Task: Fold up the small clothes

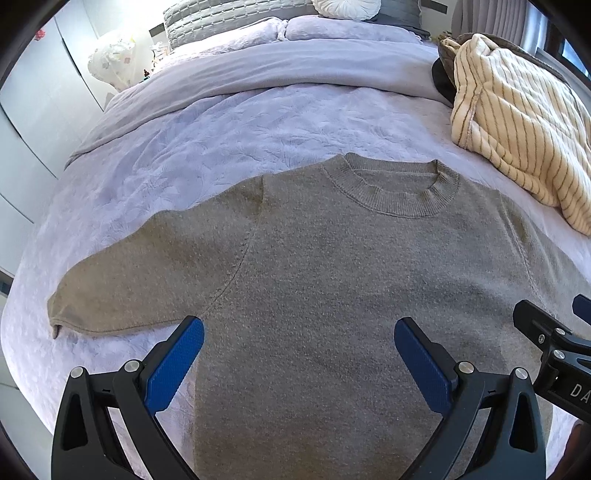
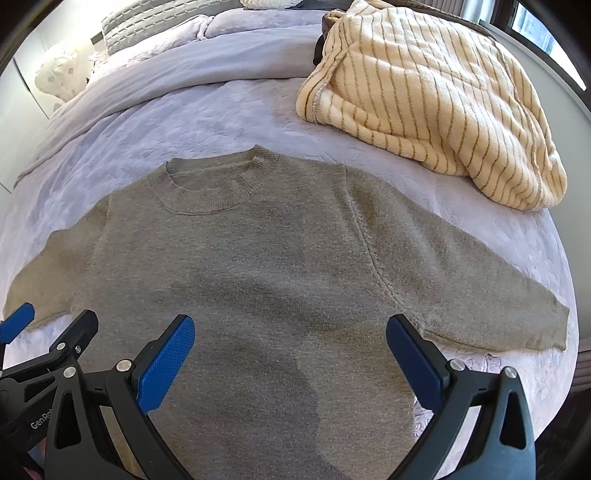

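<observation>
Grey knit sweater (image 1: 332, 266) spread flat, front up, across the lavender bedspread (image 1: 207, 133), filling the centre and lower half of both wrist views, ribbed crew collar (image 1: 399, 192) toward the top of the frame, both sleeves stretched out to the sides. Left sleeve cuff (image 1: 55, 321) at the left edge of the left wrist view; right sleeve cuff (image 2: 554, 325) at the right edge of the right wrist view. Left gripper (image 1: 299, 343) at lower centre of its own view, jaws spread wide over the sweater's body, pinching nothing. Right gripper (image 2: 290, 339) likewise at lower centre, jaws spread wide, nothing between them. Cream striped fleece garment (image 2: 424, 92) heaped at upper right, apart from the sweater. Grey quilted pillow (image 1: 236, 18) at top, beyond a folded lavender duvet (image 1: 258, 70).
</observation>
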The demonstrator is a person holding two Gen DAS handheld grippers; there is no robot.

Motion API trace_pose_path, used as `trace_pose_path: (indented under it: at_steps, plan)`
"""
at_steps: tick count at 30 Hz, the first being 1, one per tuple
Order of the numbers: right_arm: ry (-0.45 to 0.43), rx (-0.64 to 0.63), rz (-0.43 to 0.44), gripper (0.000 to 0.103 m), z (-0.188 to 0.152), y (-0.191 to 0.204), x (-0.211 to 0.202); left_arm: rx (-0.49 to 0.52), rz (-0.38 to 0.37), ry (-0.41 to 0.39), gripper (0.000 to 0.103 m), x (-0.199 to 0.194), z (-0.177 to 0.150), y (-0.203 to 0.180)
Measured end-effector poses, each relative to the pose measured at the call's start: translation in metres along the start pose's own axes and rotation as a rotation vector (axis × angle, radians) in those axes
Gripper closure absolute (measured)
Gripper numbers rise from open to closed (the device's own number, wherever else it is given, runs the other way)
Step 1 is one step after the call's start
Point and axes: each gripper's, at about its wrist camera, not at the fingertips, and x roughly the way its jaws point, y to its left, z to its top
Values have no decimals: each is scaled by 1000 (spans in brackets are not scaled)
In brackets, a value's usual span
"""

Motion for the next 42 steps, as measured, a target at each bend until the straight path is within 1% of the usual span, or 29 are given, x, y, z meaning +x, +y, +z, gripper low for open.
trace_pose_path:
  at_steps: [8, 42]
  plan:
    - [2, 0, 2, 0, 1, 1, 0, 5, 11, 1, 0, 0, 1, 1]
    - [-1, -1, 4, 0, 0, 2, -1, -8, 11, 12, 0, 1, -1, 6]
